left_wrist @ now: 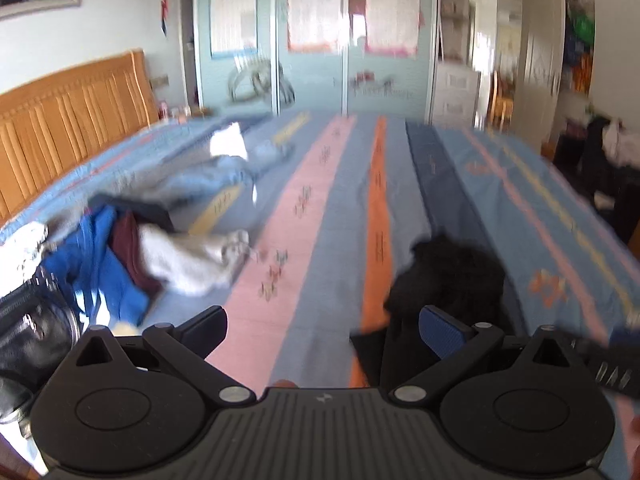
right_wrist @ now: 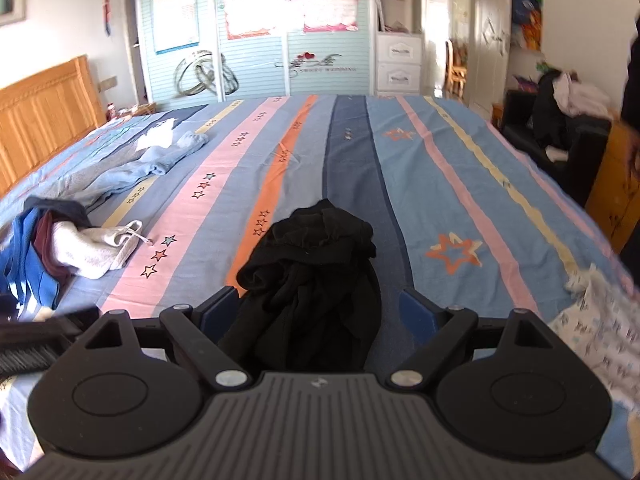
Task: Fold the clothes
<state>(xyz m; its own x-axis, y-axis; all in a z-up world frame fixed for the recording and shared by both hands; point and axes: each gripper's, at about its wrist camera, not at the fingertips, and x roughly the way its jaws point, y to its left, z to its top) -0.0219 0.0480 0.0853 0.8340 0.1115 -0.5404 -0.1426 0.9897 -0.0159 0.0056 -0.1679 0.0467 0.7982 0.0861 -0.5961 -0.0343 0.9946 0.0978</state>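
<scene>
The bed lies bare toward its far and right edges; a black garment blocks the near edge, heaped clothes the left.

**Black garment between wide jaws on the striped bed**

The right gripper hangs over the near edge of the bed, its jaws spread wide and its blue pads clear of the cloth. A crumpled black garment lies between them on the striped bedspread. Toward the bed's left edge sits a pile of clothes in blue, maroon and grey. A light blue garment lies nearer the wooden headboard. A white patterned cloth rests at the near right corner.
</scene>
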